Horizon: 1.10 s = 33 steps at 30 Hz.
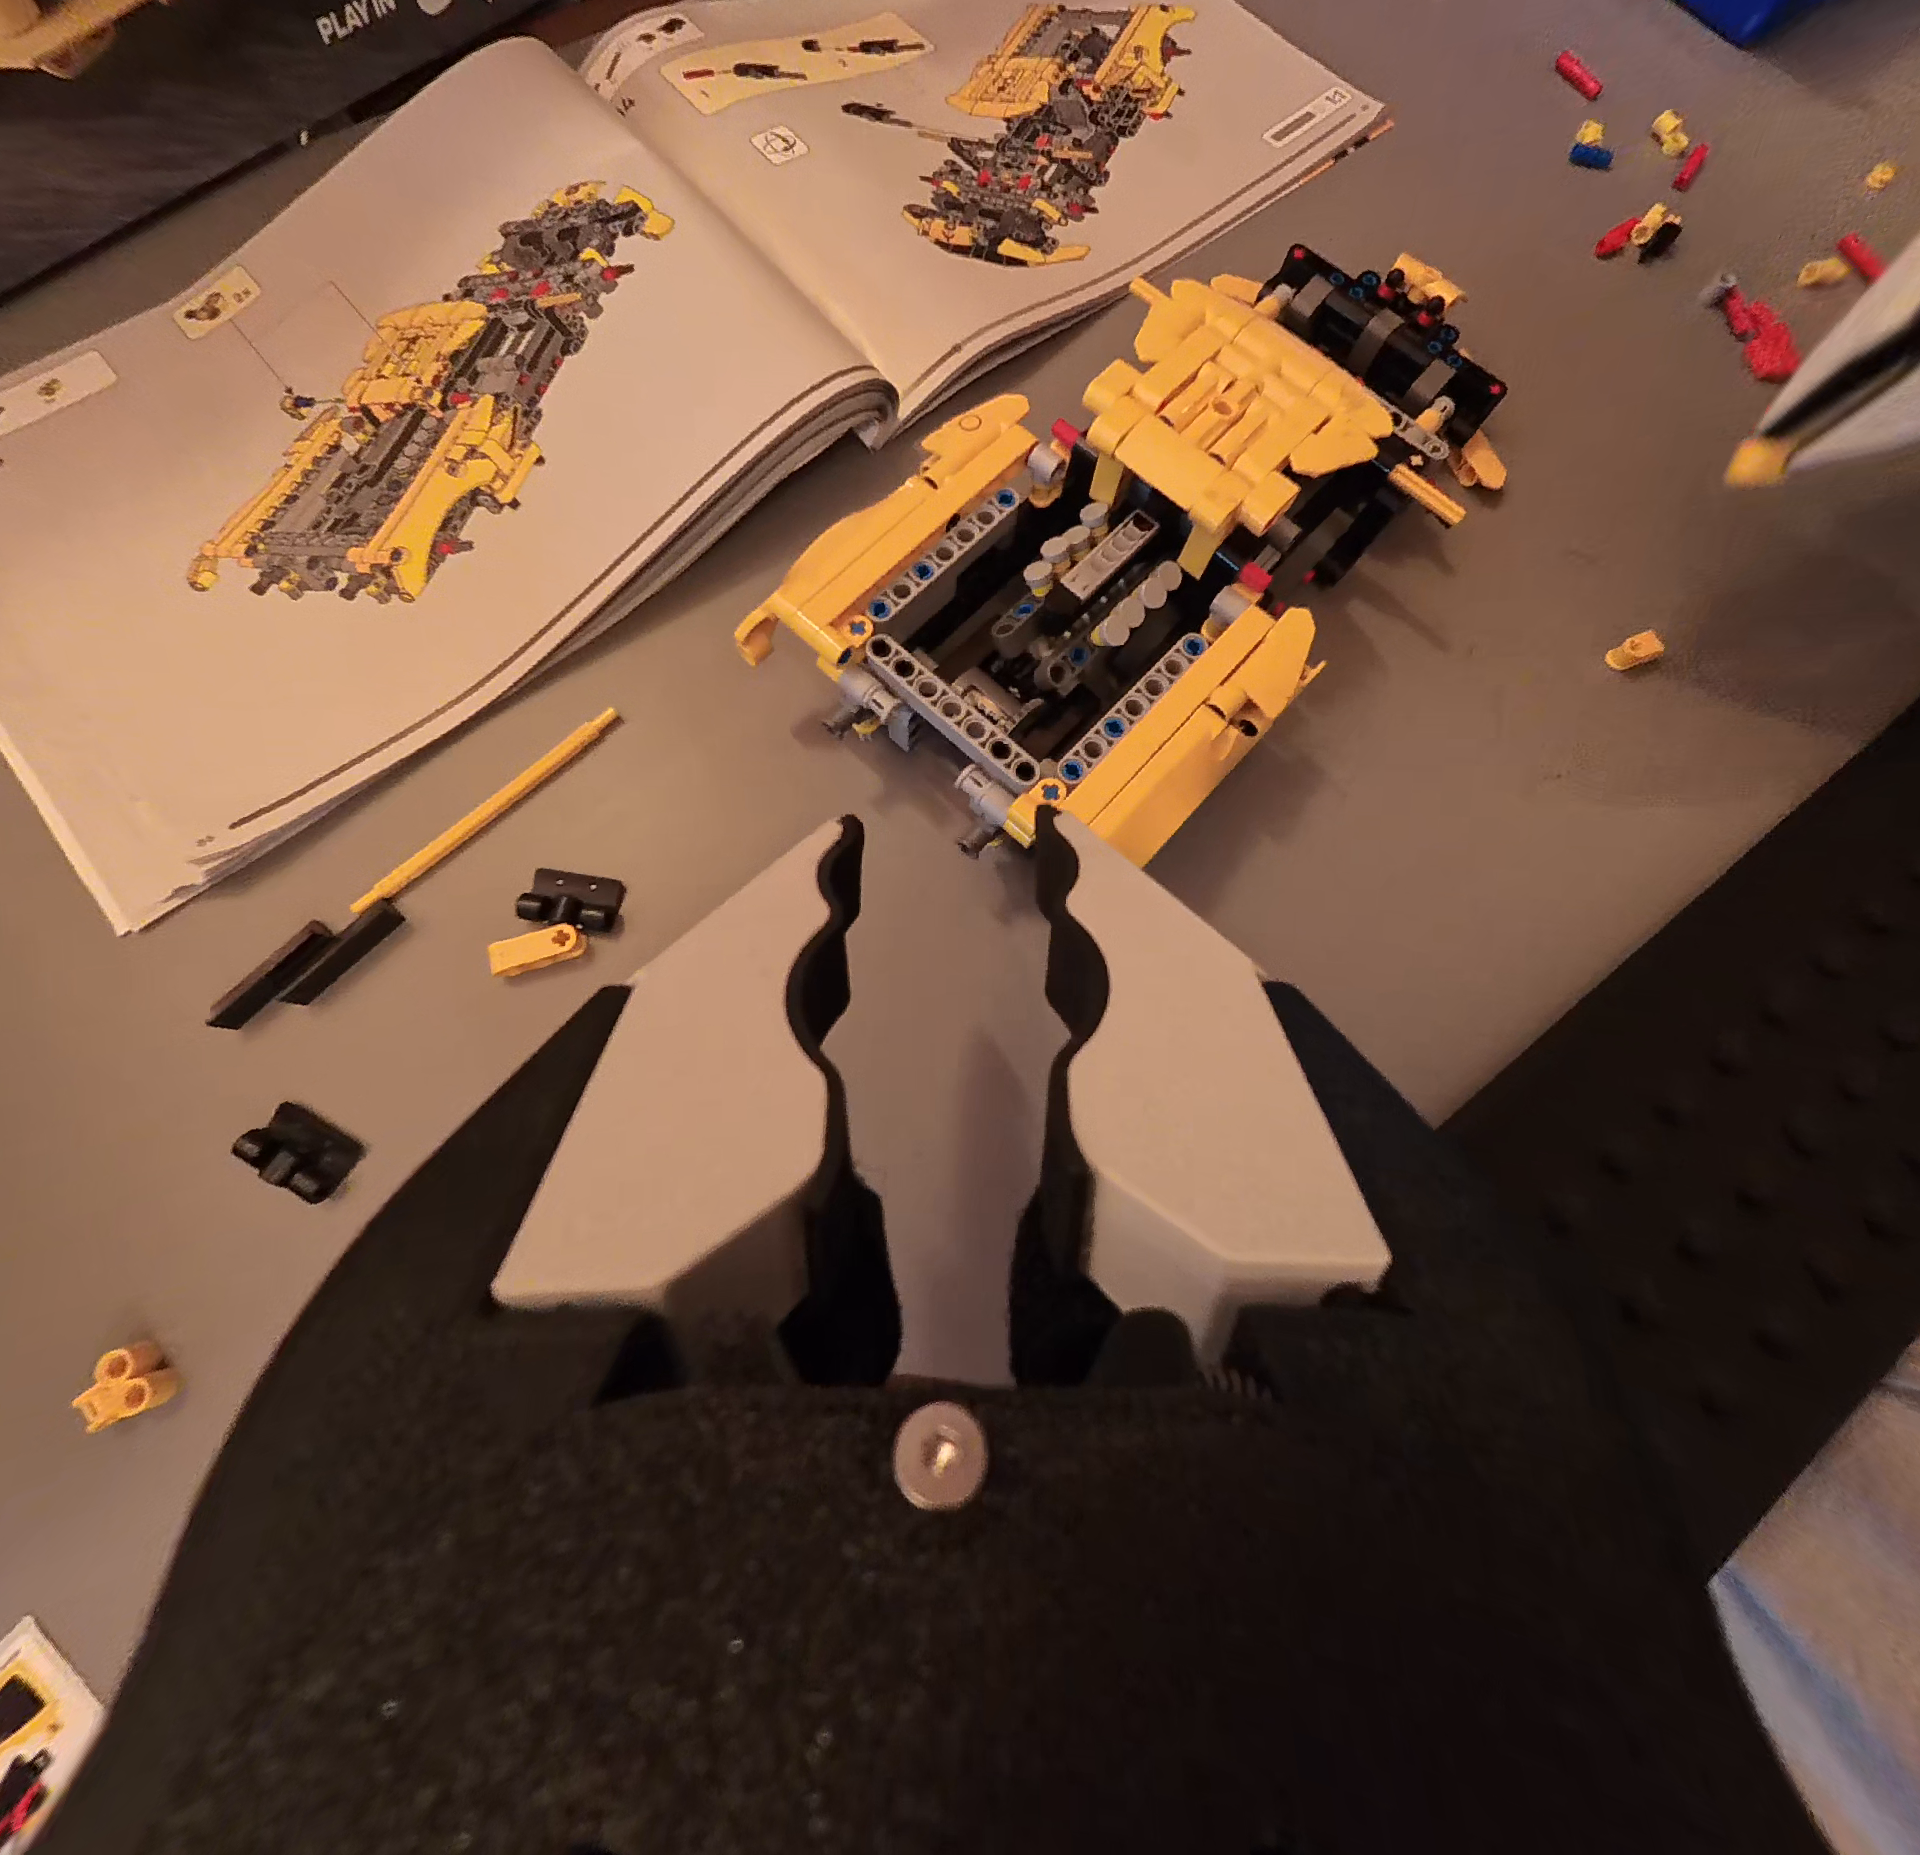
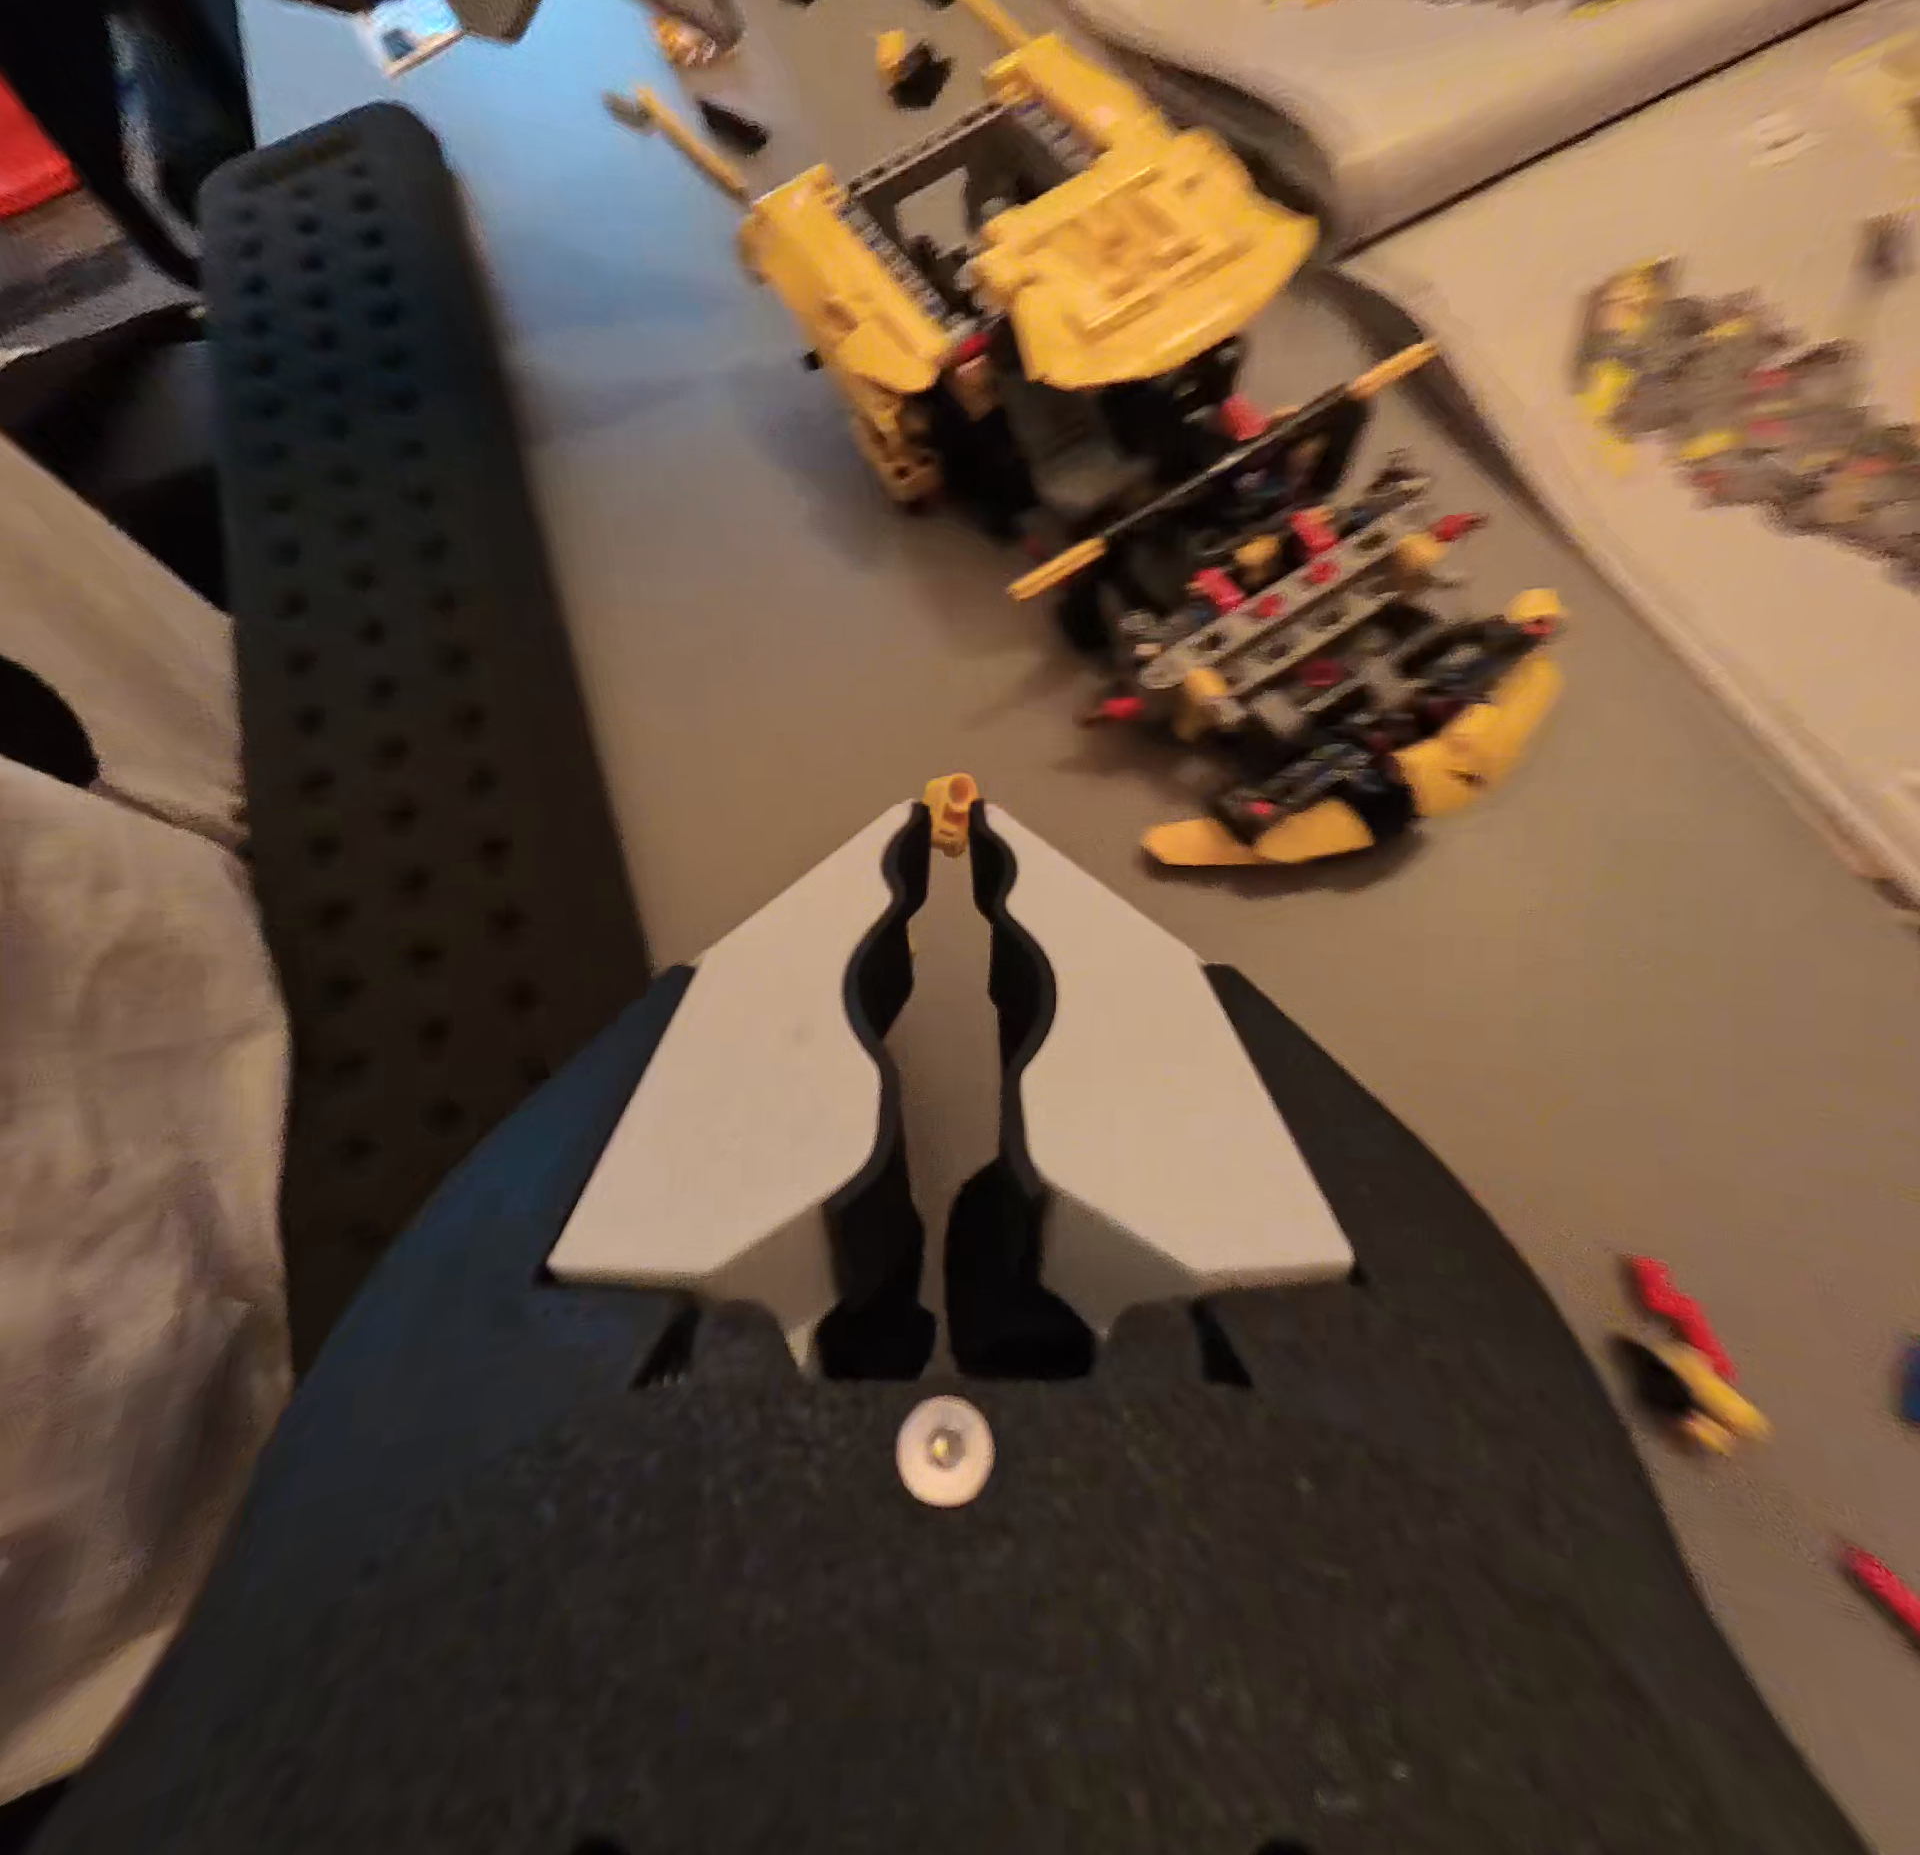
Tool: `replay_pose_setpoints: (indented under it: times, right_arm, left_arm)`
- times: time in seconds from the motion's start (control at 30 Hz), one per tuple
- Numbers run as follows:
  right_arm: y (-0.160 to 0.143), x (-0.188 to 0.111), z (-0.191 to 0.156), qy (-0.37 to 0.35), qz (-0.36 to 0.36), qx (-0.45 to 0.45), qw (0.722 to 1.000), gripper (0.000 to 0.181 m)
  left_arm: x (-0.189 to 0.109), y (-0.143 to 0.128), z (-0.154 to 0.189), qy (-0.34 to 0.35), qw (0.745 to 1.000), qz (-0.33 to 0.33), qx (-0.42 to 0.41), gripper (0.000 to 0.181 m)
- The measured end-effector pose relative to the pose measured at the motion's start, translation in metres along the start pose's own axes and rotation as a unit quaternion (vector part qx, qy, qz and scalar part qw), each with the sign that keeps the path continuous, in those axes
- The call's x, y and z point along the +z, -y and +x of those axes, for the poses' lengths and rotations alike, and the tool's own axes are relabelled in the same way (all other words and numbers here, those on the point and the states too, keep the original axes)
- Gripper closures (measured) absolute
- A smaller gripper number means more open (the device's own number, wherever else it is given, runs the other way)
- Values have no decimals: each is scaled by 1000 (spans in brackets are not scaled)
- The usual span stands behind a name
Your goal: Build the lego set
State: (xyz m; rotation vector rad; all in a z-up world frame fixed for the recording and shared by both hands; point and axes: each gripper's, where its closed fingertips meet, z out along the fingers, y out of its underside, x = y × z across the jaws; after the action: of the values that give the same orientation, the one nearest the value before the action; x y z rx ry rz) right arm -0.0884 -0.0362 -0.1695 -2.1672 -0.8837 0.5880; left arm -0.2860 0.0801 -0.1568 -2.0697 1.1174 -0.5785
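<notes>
In the left wrist view, the left gripper (image 1: pixel 951 829) hangs with its 2 fingers spread and nothing between them, the yellow-and-black lego car (image 1: pixel 1122 558) resting on the grey desk (image 1: pixel 1455 870) just ahead of its tips and the open instruction booklet (image 1: pixel 499 403) ahead to the left. In the right wrist view, the right gripper (image 2: pixel 951 813) pinches a small yellow connector piece (image 2: pixel 952 806) at its fingertips, with the lego car (image 2: pixel 1143 475) ahead and slightly right, well apart from it.

Box (image 1: pixel 208 29) cut off at edge, right-view booklet pages (image 2: pixel 1714 434) blurred, possibly unreadable
</notes>
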Motion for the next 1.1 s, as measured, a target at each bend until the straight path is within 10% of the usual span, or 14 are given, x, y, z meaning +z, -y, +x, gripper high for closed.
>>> replay_pose_setpoints:
  times: [0.7,1.1]
  right_arm:
    - [-27,53,8,-90,-63,35,993,168]
    - [-135,-111,38,-204,-72,135,967,159]
  left_arm:
    - [-1,-8,0,-7,1000,5,-5,148]
    - [25,3,14,-42,999,-7,19,148]
